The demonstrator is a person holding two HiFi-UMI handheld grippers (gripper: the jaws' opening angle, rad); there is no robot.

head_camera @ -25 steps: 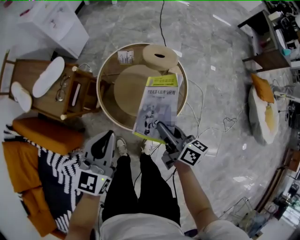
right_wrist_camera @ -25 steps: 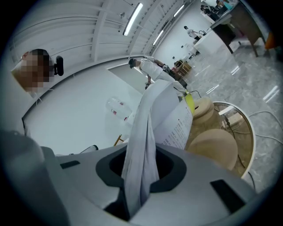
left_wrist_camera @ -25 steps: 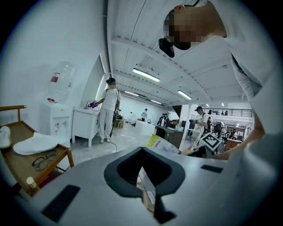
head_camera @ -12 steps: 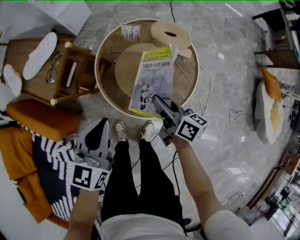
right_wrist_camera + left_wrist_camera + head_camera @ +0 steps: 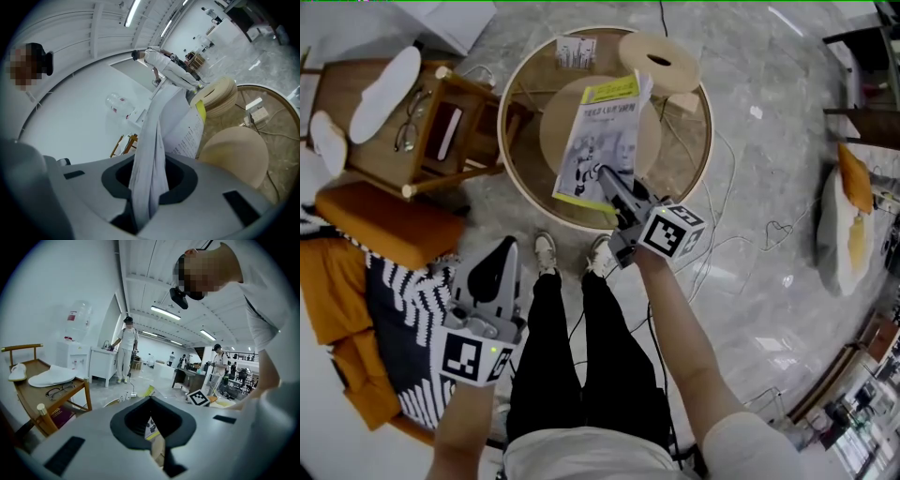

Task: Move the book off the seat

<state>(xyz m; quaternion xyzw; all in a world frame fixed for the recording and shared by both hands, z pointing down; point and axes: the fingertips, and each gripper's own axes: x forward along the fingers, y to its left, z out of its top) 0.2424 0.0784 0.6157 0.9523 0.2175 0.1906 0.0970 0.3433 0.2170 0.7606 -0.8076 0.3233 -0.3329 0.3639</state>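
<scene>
A book (image 5: pixel 598 141) with a grey and yellow-green cover hangs over the round table (image 5: pixel 514 178), gripped at its near edge. My right gripper (image 5: pixel 614 195) is shut on that edge. In the right gripper view the book (image 5: pixel 154 140) runs up out of the jaws, its pages fanned and its printed back cover facing right. My left gripper (image 5: pixel 506 246) hovers lower left, over the floor beside the person's legs. Its jaws meet with nothing between them. Through the hollow of the left gripper (image 5: pixel 154 427) a strip of the book (image 5: pixel 151 426) shows.
A wooden disc (image 5: pixel 647 150) lies under the table's glass top, and a round wooden piece with a hole (image 5: pixel 661 52) stands at its far rim. A wooden side table (image 5: pixel 403 141) with glasses is at left. Nearer are an orange cushion (image 5: pixel 375 230) and a striped cloth (image 5: pixel 412 319). Cables trail on the floor.
My right gripper has carried the book farther out over the round table and lower. The left gripper has sunk a little and stayed shut.
</scene>
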